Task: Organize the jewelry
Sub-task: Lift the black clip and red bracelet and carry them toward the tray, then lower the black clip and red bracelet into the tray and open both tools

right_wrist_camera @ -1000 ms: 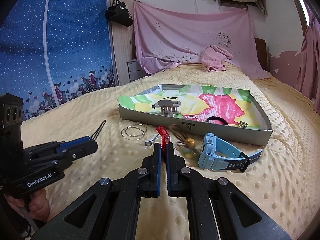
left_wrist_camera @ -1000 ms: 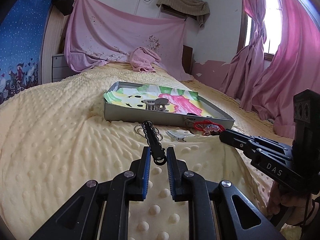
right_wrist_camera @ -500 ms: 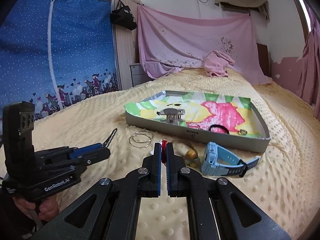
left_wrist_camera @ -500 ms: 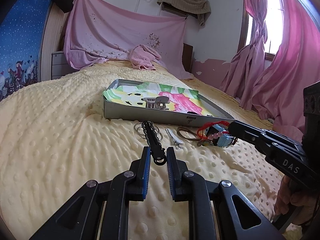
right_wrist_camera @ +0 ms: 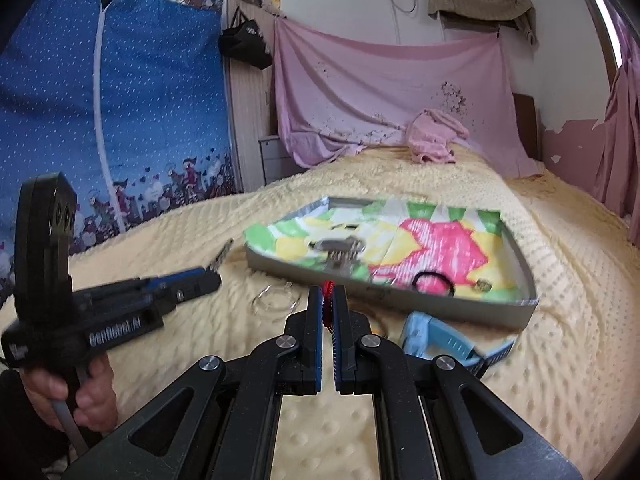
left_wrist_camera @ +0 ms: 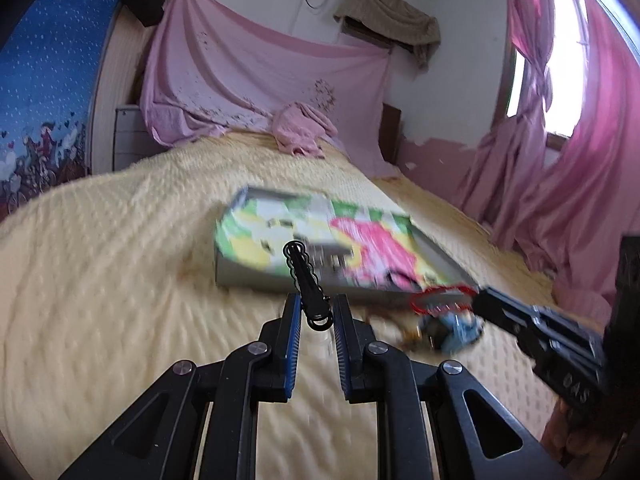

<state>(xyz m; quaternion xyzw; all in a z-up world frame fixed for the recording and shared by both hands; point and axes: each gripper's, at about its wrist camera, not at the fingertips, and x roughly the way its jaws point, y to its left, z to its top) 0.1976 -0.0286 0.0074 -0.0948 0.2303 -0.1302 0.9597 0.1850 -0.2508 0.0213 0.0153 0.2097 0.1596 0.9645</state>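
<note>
Left gripper (left_wrist_camera: 314, 312): pinches a black hair clip (left_wrist_camera: 306, 284), which sticks up in front of the tray.
Right gripper (right_wrist_camera: 328, 310): squeezed tight on a red bead bracelet (right_wrist_camera: 328, 300), lifted off the bed.
Tray (right_wrist_camera: 520, 264): grey, sits on the yellow bed cover (right_wrist_camera: 560, 360), with colourful paper inside.
In the tray: a grey claw clip (right_wrist_camera: 340, 250), a black hair tie (right_wrist_camera: 434, 282) and a small ring (right_wrist_camera: 482, 286).
On the bed: a blue watch (right_wrist_camera: 440, 340) just beside the tray's near wall; thin silver bangles (right_wrist_camera: 276, 300) near it.
</note>
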